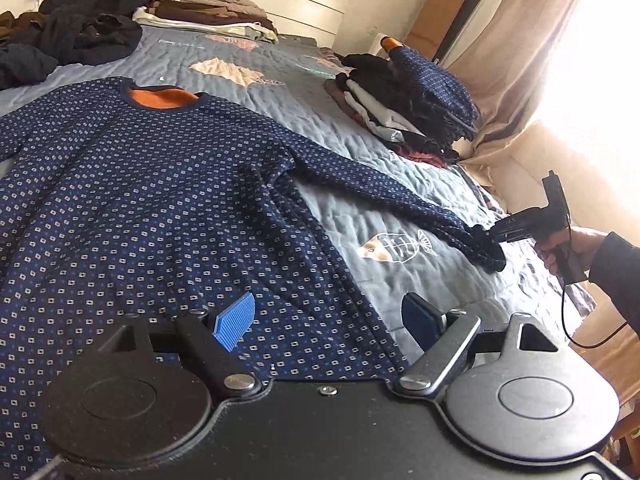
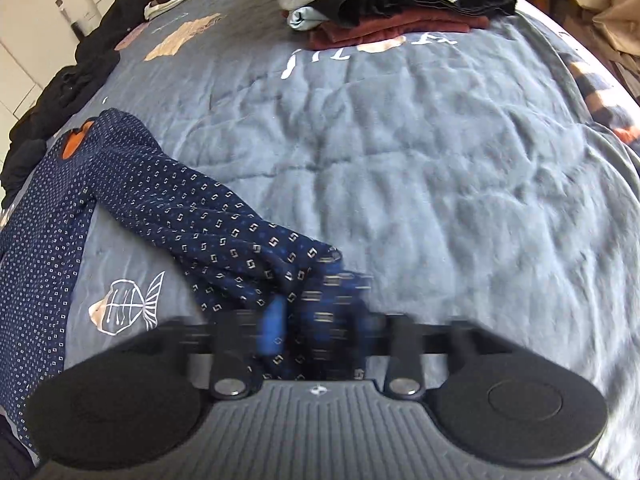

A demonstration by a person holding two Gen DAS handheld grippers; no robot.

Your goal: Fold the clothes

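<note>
Navy dotted sweater (image 1: 152, 184) flat on bed (image 1: 352, 208); sleeve (image 1: 384, 192) runs out rightward, its cuff pinched in right tool (image 1: 494, 234). Left tool (image 1: 332, 320) wide, empty, over hem.

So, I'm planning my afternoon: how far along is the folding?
Done: two folded stacks sit on the bed. In hand: the patterned navy top lies flat, its sleeve cuff pinched by the right gripper; the left gripper is open above the hem. Left: this top's folds and the dark heap.
</note>
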